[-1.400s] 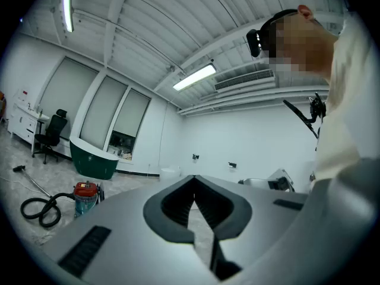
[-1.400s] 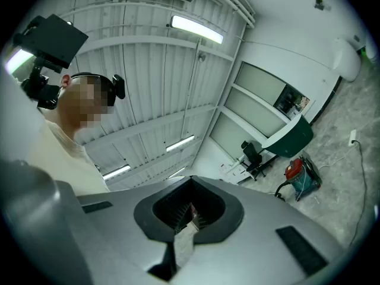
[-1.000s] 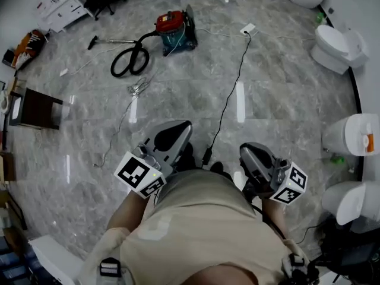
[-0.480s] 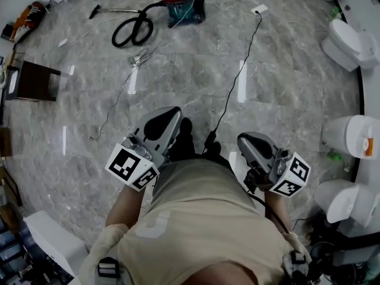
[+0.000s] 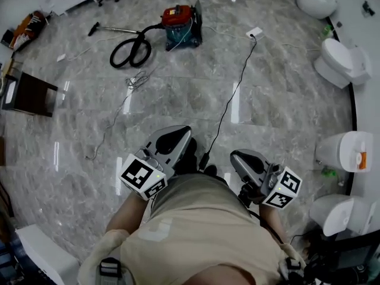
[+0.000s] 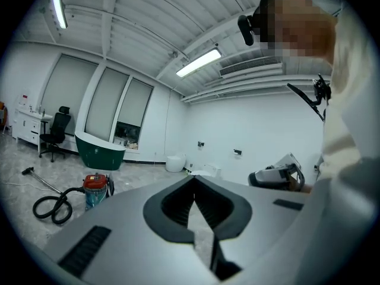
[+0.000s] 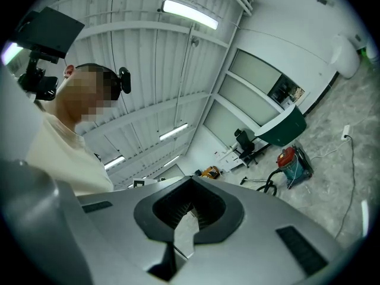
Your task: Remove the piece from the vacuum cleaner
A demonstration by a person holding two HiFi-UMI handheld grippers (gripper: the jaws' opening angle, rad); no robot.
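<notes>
Job hasn't really started, by the look of it. The vacuum cleaner [image 5: 181,24] sits on the floor [image 5: 285,100] well ahead of the person, a bit left of straight ahead and far out of reach. Its hose [image 5: 144,48] coils off to the left. The wand [image 5: 116,30] lies flat there too, with its long axis running roughly left to right across the head view and the nozzle end farthest from the body.

The left gripper [image 5: 180,134] and right gripper [image 5: 236,157] are both held at waist level, jaws clenched together on nothing. I'd say the left one is marginally nearer. Whether the piece to pull off is the wand or the hose, I honestly can't tell from this far away. Walking over probably has to come first.
</notes>
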